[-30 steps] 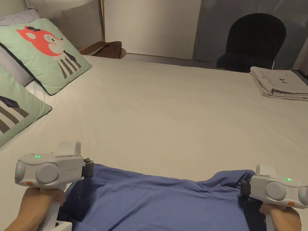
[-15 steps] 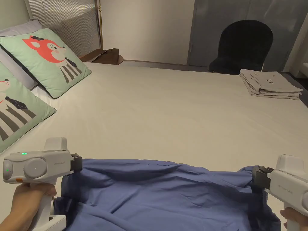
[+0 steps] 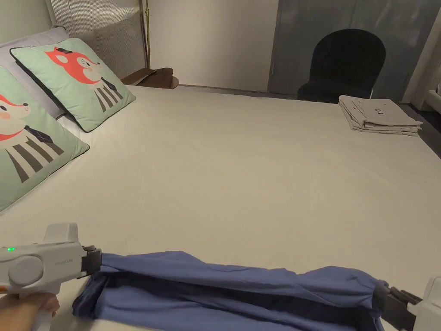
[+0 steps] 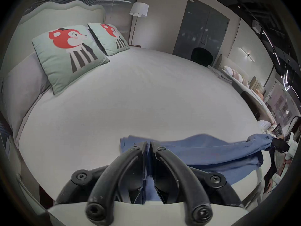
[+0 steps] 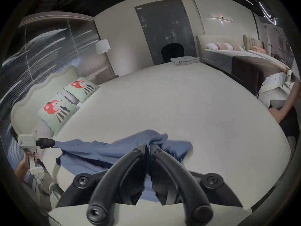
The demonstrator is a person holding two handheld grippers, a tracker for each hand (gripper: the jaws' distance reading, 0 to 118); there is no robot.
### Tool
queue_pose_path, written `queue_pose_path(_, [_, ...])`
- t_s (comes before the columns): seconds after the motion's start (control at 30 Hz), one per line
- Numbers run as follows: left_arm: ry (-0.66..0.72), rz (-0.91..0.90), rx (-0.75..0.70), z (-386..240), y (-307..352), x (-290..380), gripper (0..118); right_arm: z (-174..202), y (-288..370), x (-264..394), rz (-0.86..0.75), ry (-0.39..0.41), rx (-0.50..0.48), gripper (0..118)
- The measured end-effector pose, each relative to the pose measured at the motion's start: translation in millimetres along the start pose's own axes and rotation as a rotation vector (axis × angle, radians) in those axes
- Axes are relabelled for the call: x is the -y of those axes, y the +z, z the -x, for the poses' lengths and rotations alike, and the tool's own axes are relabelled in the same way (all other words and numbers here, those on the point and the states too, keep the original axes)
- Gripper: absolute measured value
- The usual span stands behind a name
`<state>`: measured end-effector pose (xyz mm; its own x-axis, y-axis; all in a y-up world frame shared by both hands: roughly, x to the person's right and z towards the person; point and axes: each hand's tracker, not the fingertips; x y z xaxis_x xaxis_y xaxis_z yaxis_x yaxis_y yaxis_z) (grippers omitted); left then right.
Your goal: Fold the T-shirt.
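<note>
Down at the near edge of the cream bed [image 3: 241, 172], the blue T-shirt [image 3: 224, 284] hangs stretched in a long band between the two tools, its lower part lying on the sheet. Both jaws of the left gripper [image 4: 148, 144] pinch one end of the cloth, and both jaws of the right gripper [image 5: 147, 145] pinch the other, bunched end. Two fox-print cushions [image 3: 82, 82] lean at the headboard, and folded beige linen [image 3: 377, 115] sits on the far right corner.
</note>
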<state>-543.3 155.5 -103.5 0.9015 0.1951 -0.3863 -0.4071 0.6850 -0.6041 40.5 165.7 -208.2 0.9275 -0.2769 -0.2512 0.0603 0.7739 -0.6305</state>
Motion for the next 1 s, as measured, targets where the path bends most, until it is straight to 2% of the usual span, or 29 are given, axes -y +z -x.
queue_pose_path(0.07, [-0.004,0.024,-0.012,3,-2,16,3,-3,2,16,0.03,0.01,0.063,4])
queue_pose_path(0.27, [-0.011,0.074,-0.044,11,-9,50,3,-11,-7,55,0.097,-0.022,0.119,4])
queue_pose_path(0.47, [-0.105,0.087,-0.105,2,-13,63,3,-3,-20,72,0.123,0.058,0.209,4])
queue_pose_path(0.57, [-0.132,0.088,-0.121,-7,-9,58,5,8,-11,62,0.111,0.062,0.203,6])
queue_pose_path(0.6, [-0.128,0.089,-0.119,-9,-6,54,16,14,-5,56,0.097,0.074,0.201,20])
queue_pose_path(0.63, [-0.118,0.086,-0.108,-11,-2,50,37,21,-1,49,0.061,0.104,0.207,41])
queue_pose_path(0.67, [-0.098,0.063,-0.076,-15,3,44,64,31,4,40,0.019,0.142,0.214,64])
queue_pose_path(0.7, [-0.087,0.033,-0.046,-19,8,38,90,38,7,34,-0.016,0.165,0.21,94])
queue_pose_path(0.73, [-0.089,-0.028,-0.015,-28,17,30,100,48,13,23,-0.078,0.189,0.206,107])
queue_pose_path(0.77, [-0.093,-0.083,0.003,-35,25,24,104,57,17,15,-0.129,0.2,0.201,110])
queue_pose_path(1.0, [-0.19,-0.426,0.069,-98,76,-14,103,111,36,-31,-0.414,0.271,0.164,110])
